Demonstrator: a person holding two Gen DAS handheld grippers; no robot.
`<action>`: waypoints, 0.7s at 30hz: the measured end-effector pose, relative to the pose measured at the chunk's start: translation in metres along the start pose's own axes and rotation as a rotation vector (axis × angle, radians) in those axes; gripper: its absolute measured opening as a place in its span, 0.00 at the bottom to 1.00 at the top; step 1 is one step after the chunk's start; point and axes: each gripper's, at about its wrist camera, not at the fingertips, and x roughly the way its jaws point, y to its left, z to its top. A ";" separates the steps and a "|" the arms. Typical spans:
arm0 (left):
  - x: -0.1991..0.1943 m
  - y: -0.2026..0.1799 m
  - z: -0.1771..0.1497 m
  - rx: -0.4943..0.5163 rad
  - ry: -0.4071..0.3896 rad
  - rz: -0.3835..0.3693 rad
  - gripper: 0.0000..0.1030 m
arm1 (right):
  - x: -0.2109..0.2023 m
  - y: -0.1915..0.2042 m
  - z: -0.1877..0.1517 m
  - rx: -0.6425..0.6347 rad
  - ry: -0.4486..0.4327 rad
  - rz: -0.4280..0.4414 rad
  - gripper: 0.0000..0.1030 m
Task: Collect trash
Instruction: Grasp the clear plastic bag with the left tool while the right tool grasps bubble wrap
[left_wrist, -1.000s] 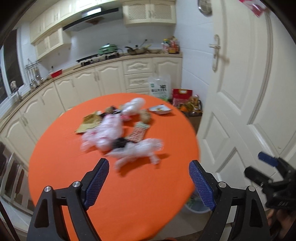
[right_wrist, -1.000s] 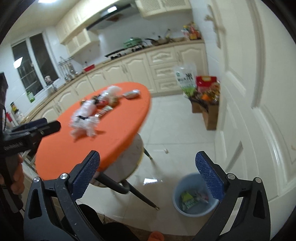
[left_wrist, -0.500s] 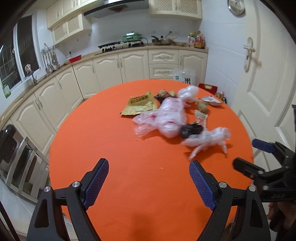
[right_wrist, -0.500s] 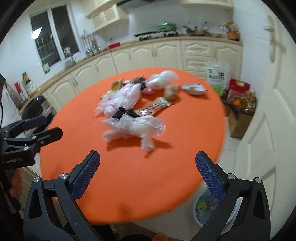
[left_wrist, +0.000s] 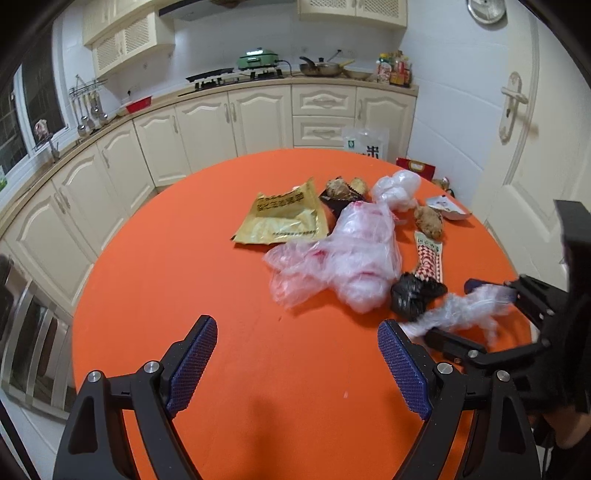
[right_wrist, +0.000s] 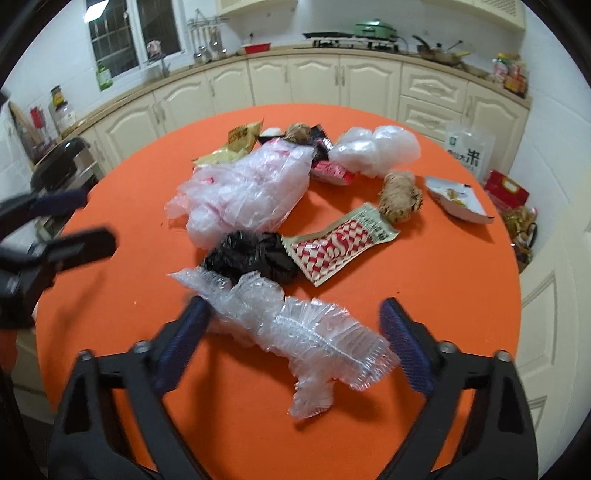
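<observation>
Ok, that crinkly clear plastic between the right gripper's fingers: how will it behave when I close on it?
The clear plastic looks thin and crumpled, so it will likely squash flat and feel very light. Its loose ends trail past the open right gripper, so they may droop and drag on the orange table. It touches the black bag, which might shift too.

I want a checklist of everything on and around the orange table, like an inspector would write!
Surface: round orange table, trash piled toward its far side.
Job's things: clear crinkled wrap, black bag, red checked wrapper, big pink-tinted bag, yellow packet.
Clutter: brown crumpled lumps, white plastic wad.
Grippers: right gripper open, straddling the clear wrap; left gripper open, holding nothing.
Cables: nothing seen.
Surroundings: cream cabinets, white door.
</observation>
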 end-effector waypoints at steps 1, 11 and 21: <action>0.004 -0.002 0.003 0.004 0.000 -0.003 0.83 | -0.005 -0.003 -0.003 -0.003 -0.010 0.002 0.54; 0.055 -0.030 0.054 0.017 0.023 -0.012 0.83 | -0.040 -0.048 -0.022 0.133 -0.105 0.048 0.30; 0.115 -0.052 0.080 0.064 0.101 0.063 0.81 | -0.035 -0.074 -0.014 0.215 -0.141 0.056 0.30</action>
